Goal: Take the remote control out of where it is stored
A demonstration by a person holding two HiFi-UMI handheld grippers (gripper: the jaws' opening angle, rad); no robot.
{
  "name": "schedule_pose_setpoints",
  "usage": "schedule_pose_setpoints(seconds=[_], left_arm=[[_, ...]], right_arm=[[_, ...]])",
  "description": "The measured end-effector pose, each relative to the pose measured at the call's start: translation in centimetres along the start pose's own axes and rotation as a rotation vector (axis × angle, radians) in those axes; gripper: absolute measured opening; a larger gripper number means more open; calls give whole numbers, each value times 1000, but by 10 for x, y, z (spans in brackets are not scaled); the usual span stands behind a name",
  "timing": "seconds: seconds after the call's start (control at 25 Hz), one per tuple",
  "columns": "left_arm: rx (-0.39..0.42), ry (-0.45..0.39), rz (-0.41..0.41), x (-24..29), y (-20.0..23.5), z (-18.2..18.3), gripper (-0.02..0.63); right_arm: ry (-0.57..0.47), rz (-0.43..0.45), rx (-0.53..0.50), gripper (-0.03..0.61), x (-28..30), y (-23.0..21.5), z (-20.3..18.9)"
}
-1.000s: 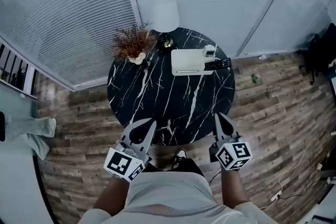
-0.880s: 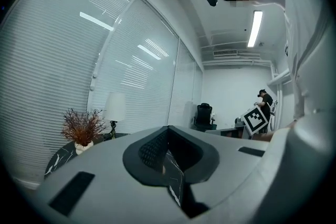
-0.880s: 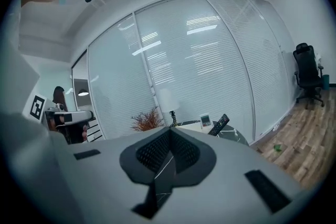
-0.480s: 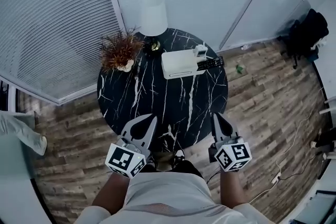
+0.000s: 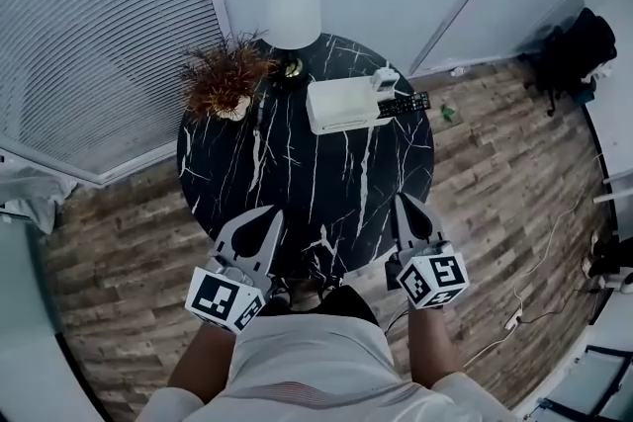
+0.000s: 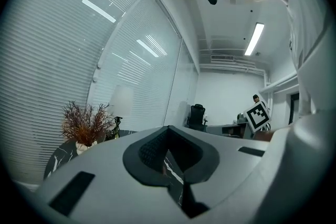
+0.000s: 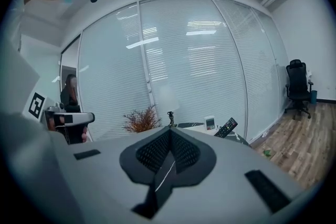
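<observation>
Left gripper (image 5: 269,212) and right gripper (image 5: 404,203) are clenched, empty. The slim black remote control (image 5: 406,103) on the round black marble table's (image 5: 297,163) far edge could be knocked off by unopened jaws.

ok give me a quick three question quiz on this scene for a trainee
1. True or false: the black remote control lies at the table's near edge.
2. The right claw is: A open, B shut on the remote control, C shut and empty.
3. What stands at the far edge between the dried plant and the white holder?
Key: 1 false, it sits at the far side, at the white holder's right end. 2 C. 3 the lamp.
</observation>
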State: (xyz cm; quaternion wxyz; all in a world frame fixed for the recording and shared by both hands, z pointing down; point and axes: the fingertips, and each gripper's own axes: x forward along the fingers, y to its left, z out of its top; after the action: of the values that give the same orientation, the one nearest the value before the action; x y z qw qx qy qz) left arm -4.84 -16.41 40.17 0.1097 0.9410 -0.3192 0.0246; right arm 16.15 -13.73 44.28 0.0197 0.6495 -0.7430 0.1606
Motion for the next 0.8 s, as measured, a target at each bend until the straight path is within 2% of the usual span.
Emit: schedule_pose_setpoints(seconds=[0.2,0.28,0.36,0.4,0.52,0.68,0.8], left_arm=[[-1,16,14,19,-16,-3,8],[2,30,19,29,-24,-5,8],[6,40,23,39,-31,-7,8],[8,45,26,44,-34,-8,8],[10,65,44,55,-36,-14,8],[9,87,82,68,-35,-23,8],[6,93,124,75,-32,-28,8]], right_arm=[[-26,-106,4,14,15,-66,16],[-14,-112,4,28,28,-91,18],[3,-95,16,160,44,-113,18],[9,-93,26,178,53,-125,18],[17,-113,53,213,80,-164,15],[47,-151,138,250,125,-220,-5],[82,-178,116,259,159,-252,-25]])
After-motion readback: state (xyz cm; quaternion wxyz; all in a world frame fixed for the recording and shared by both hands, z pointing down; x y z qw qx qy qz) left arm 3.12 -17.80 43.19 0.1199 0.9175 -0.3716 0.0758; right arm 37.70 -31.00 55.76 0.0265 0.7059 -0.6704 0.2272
